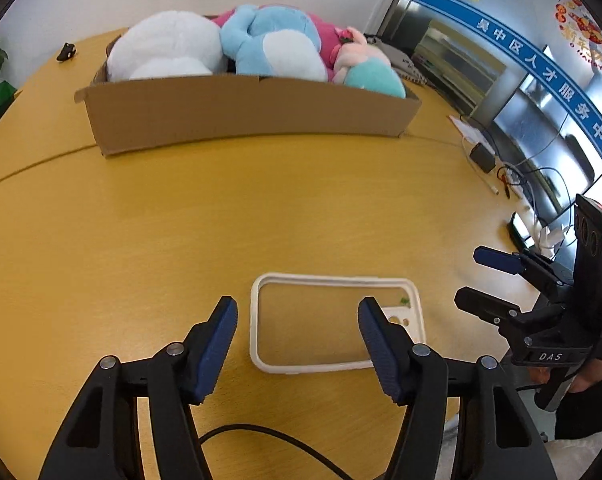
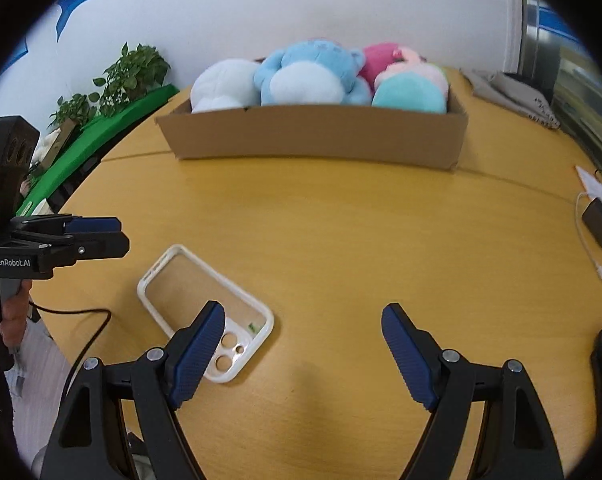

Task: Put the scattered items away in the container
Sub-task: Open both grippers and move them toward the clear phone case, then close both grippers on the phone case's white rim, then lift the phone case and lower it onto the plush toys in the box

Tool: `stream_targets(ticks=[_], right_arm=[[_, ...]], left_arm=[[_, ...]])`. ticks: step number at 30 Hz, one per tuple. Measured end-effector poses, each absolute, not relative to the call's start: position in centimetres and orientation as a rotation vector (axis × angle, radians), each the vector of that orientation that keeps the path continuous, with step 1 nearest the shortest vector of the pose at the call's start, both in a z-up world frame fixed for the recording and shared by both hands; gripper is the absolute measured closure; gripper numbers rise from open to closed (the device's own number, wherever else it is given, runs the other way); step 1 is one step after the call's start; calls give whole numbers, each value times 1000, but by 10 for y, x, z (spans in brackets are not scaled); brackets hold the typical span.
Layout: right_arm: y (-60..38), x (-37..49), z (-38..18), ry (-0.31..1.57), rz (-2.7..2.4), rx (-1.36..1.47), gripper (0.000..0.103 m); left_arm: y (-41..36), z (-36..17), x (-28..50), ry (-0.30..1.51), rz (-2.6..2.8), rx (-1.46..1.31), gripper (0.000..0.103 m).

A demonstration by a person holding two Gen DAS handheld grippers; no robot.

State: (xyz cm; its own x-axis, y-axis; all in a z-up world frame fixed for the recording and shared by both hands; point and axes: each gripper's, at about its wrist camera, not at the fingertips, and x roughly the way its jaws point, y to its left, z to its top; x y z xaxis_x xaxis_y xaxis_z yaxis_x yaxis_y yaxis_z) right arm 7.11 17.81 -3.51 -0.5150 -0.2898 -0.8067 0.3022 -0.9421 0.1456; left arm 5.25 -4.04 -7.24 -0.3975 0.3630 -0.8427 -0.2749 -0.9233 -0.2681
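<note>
A clear phone case with a white rim (image 1: 335,322) lies flat on the yellow wooden table, just ahead of my left gripper (image 1: 297,316), which is open and empty with its right finger over the case's camera end. In the right wrist view the case (image 2: 203,306) lies left of centre, and my right gripper (image 2: 303,320) is open and empty beside it. A cardboard box (image 1: 253,116) at the far side holds several plush toys: white (image 1: 165,48), blue (image 1: 277,40), pink and teal. The box also shows in the right wrist view (image 2: 313,136).
A black charger with white cable (image 2: 599,220) and papers lie at the table's right edge. A grey notebook (image 2: 513,92) lies behind the box. A small black object (image 1: 66,52) sits far left. Plants (image 2: 133,68) stand beyond the left edge. A black cable (image 1: 277,440) trails near me.
</note>
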Motion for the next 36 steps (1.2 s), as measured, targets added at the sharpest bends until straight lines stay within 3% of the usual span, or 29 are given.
stream_targets(ticks=[3,6,8,9,11,23,30,36], right_arm=[[161,68,-50,38,-2392,1345,24],[155,62,-65,47,-2371,1397,30],[154,61,-73,64,-2350,1417,60],[153,61,-73,88,-2356,1413,64],[155,59,-71,94,-2345,1409,86],[168,37,-53,147,-2396,1325,92],[171,-1,3,151,-2490,1132,94],[154,-65,87,232,-2591,867,94]], left_arm=[[-41,-98,46,-97,2314,-1543,73],[-41,-105,46,-74,2314,-1562,81],[-40,-102,48,-46,2329,-1563,90],[-40,-100,48,-47,2330,-1565,93],[-40,-99,49,-71,2314,-1568,95],[-29,-78,51,-78,2310,-1545,96],[-45,4,15,-85,2430,-1334,96],[-67,84,-68,-31,2541,-1130,96]])
